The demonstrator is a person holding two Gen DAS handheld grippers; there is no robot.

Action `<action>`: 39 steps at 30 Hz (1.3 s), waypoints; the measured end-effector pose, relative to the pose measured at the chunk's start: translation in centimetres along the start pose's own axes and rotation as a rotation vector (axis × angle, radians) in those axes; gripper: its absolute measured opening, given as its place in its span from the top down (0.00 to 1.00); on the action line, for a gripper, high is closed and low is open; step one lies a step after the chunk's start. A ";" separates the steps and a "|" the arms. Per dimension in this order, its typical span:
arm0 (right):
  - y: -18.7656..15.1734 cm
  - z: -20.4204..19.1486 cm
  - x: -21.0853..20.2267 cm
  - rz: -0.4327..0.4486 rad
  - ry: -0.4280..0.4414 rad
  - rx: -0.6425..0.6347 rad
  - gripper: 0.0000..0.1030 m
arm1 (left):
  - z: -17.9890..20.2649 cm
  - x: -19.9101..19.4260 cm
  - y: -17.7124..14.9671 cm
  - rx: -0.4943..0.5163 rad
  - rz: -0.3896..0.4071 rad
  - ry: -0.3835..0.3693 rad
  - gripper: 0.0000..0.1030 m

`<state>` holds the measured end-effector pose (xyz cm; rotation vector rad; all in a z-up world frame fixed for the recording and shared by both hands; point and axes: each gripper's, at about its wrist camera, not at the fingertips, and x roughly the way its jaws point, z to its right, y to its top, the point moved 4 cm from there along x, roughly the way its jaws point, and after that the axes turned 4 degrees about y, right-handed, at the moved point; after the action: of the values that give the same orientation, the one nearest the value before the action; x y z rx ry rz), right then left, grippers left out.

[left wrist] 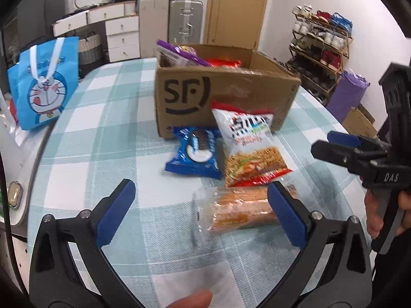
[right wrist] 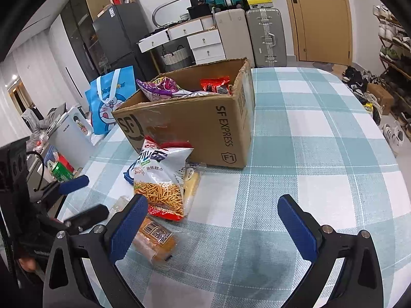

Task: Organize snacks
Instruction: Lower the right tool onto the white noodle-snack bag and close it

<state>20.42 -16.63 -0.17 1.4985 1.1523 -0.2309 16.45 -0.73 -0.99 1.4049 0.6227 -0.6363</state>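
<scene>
An open cardboard box [left wrist: 231, 95] marked SF stands on the checked table, with a purple bag [left wrist: 179, 54] and a red bag [left wrist: 226, 63] inside; it also shows in the right wrist view [right wrist: 205, 125]. In front of it lie a blue cookie pack [left wrist: 195, 154], a white-and-red noodle snack bag [left wrist: 251, 148] and a clear-wrapped orange bread pack [left wrist: 239, 210]. My left gripper [left wrist: 200, 210] is open, low over the table, with the bread pack by its right finger. My right gripper [right wrist: 213, 220] is open and empty, right of the snacks; the bread pack [right wrist: 154, 241] lies beside its left finger.
A blue cartoon tote bag [left wrist: 43, 84] stands at the table's far left edge. A slim pale wrapped snack [right wrist: 191, 184] lies beside the noodle bag [right wrist: 161, 179]. Drawers, suitcases, a door and a shoe rack [left wrist: 321, 51] stand beyond the table. The right gripper shows at right in the left view [left wrist: 341, 146].
</scene>
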 end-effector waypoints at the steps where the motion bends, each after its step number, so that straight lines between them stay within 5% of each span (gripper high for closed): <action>1: 0.0 0.1 0.1 -0.002 -0.004 0.000 0.01 | 0.2 0.3 -0.1 0.003 -0.008 -0.003 0.01; 19: -1.1 -0.6 3.0 -0.058 0.004 -0.005 0.01 | -2.5 2.3 -0.3 -0.037 -0.045 0.061 0.01; 39: 1.4 -6.7 6.9 -0.051 -0.025 -0.118 0.07 | -8.1 1.4 0.4 -0.165 -0.029 0.098 0.01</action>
<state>21.91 -7.23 -2.06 1.3602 1.1655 -0.2122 17.53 7.34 -2.31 1.2803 0.7579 -0.5285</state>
